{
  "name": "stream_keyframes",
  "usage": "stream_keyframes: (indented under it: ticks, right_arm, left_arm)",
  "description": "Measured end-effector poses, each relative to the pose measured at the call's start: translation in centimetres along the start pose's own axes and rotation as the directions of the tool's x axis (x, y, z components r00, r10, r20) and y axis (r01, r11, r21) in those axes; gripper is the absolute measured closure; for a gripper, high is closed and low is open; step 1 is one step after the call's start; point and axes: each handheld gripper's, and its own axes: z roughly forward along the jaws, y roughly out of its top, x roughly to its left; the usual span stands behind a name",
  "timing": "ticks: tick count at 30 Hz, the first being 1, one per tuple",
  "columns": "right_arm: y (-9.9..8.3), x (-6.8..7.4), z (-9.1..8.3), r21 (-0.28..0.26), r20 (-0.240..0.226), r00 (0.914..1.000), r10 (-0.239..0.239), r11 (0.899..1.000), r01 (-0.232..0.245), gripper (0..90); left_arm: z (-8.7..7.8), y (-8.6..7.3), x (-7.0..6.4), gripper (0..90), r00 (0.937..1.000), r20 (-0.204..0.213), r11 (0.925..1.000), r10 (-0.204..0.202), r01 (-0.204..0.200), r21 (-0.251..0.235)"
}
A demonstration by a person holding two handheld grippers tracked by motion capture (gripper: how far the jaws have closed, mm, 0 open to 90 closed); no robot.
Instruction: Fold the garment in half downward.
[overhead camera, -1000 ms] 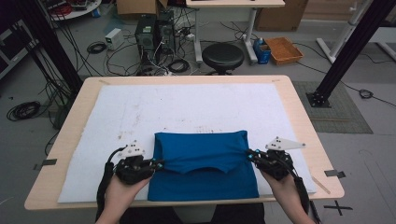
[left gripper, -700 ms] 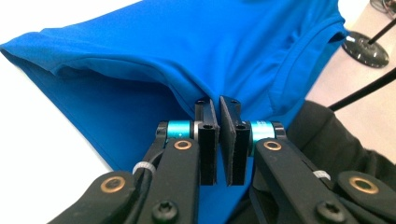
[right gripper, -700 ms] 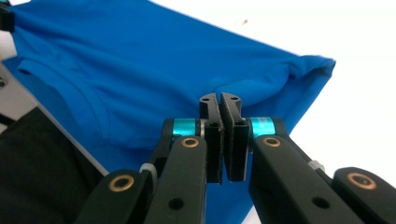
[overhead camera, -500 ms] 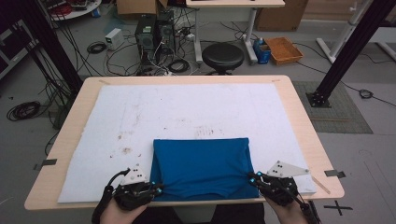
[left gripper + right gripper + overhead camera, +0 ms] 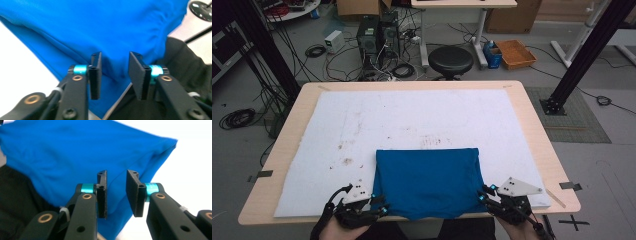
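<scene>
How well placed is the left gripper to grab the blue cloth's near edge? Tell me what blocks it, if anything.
Probably yes. The left gripper has its jaws open right at the blue cloth, at its near left corner by the table edge, with nothing between them.
</scene>
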Motion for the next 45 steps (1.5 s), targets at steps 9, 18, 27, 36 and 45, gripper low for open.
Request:
stream_keyframes:
  ticks: [9,18,27,36,45]
  right_arm:
    - [4.2,-3.7,1.3,-0.094,0.102,0.9941,0.037,0.995,-0.027,58.9]
    - [6.5,-8.0,6.1,-0.11,0.126,0.9825,0.136,0.986,-0.123,49.1]
    - [6.4,-9.8,9.7,-0.036,0.105,0.9698,0.22,0.975,-0.217,56.5]
    - [5.4,-10.6,12.0,0.086,0.09,0.9681,0.234,0.967,-0.241,69.0]
    - [5.2,-10.0,11.8,0.083,0.09,0.9878,0.127,0.987,-0.134,87.3]
  left_arm:
    - [0.4,4.0,4.4,49.3,0.9916,-0.127,0.9905,-0.026,0.008,-0.137]
    - [3.5,6.2,9.6,47.6,0.9798,-0.196,0.99,-0.04,0.012,-0.14]
    - [6.5,6.2,12.4,51.0,0.9703,-0.223,0.9938,-0.093,0.077,-0.08]
    - [7.8,5.7,12.3,61.8,0.9706,-0.222,0.9955,-0.095,0.094,-0.012]
    - [7.8,5.7,11.9,85.8,0.9728,-0.214,0.9961,-0.088,0.084,-0.028]
